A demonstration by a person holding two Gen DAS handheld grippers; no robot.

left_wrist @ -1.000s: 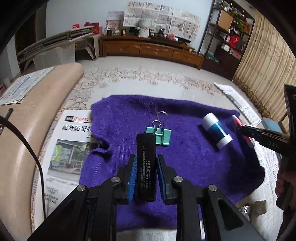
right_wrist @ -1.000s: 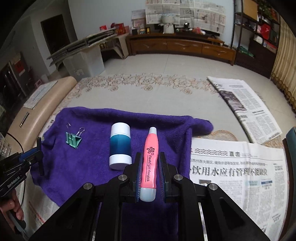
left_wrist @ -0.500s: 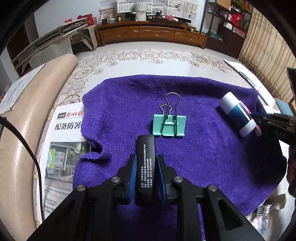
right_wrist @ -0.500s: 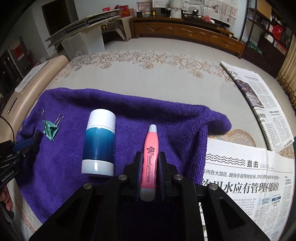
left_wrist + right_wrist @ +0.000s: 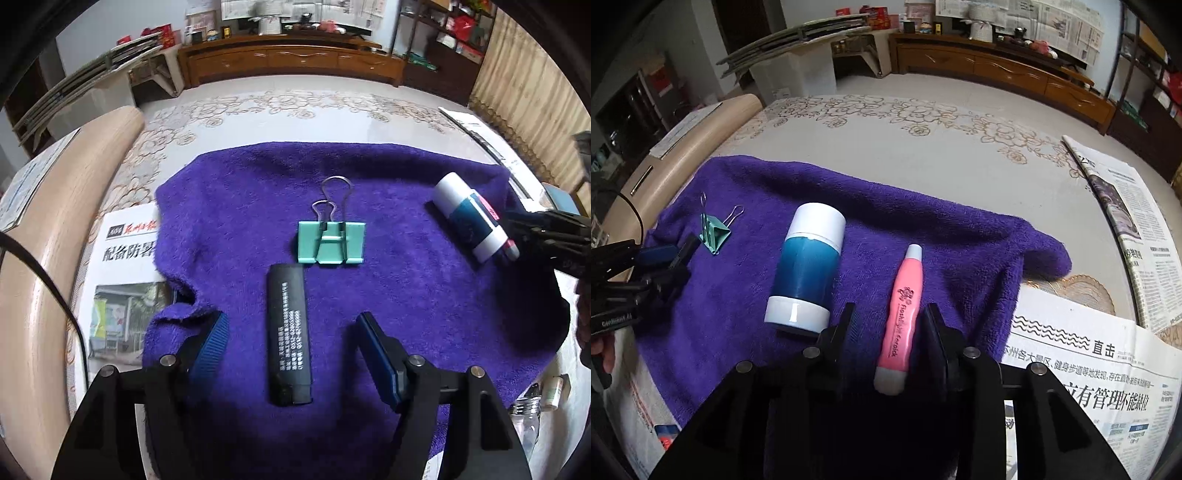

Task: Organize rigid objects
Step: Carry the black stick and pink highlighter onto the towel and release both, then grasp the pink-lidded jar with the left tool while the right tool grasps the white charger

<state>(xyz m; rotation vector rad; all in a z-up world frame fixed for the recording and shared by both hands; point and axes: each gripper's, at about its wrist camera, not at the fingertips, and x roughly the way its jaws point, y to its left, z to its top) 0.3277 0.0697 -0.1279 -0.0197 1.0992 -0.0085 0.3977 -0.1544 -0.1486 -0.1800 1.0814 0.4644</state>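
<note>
A fuzzy purple terry towel [image 5: 406, 295] carries a matt black plastic lighter [image 5: 288, 336], a painted-metal binder clip [image 5: 331, 243] with shiny wire handles, a glossy plastic bottle [image 5: 807, 266] and a smooth pink plastic pen [image 5: 900, 317]; newspaper [image 5: 1089, 369] lies at three o'clock.

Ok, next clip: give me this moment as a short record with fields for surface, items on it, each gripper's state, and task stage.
surface: purple towel spread over newspaper
items on towel: black lighter, green binder clip, blue bottle, pink pen
left gripper: open, fingers either side of the lighter, which lies flat
right gripper: open, fingers either side of the pen, which lies flat
layout: all four items lie apart, none touching
task stage: lighter and pen both lie on the towel, neither gripped
</note>
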